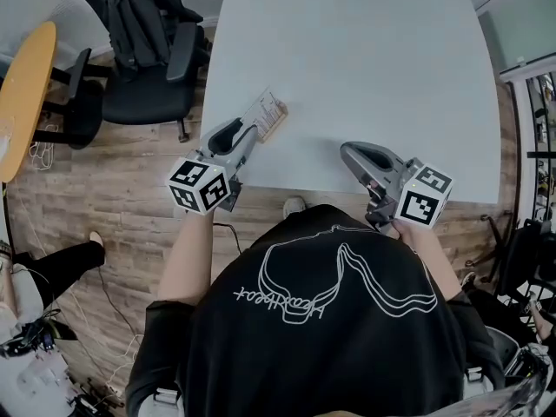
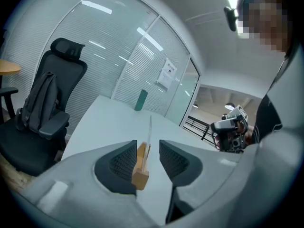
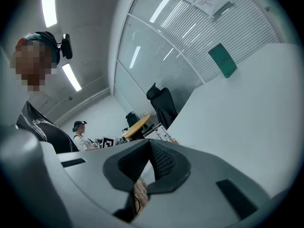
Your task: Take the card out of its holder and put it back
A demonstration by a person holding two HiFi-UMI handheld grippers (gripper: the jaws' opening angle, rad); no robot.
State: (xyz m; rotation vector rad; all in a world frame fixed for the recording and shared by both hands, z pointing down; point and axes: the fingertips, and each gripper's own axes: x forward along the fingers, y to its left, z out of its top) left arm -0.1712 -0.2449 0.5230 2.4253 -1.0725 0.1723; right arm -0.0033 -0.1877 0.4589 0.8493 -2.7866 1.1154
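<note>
A white card [image 2: 149, 133] stands edge-on in a small wooden holder [image 2: 141, 168] on the white table [image 1: 365, 59]. My left gripper [image 2: 146, 156] straddles them with its jaws open; a gap shows on each side and neither pad presses. From the head view the card and holder [image 1: 266, 115] sit at the table's near left edge, at the tip of the left gripper [image 1: 247, 132]. My right gripper [image 1: 349, 153] rests over the table's near edge, apart from the card. Its jaws meet at the tips in the right gripper view [image 3: 151, 142], shut with nothing between them.
A black office chair [image 1: 143, 50] stands left of the table, beside a round wooden table [image 1: 22, 85]. A green upright object [image 2: 140, 100] sits at the table's far end. Another person's leg [image 1: 61, 263] is at lower left. Glass walls with blinds close off the back.
</note>
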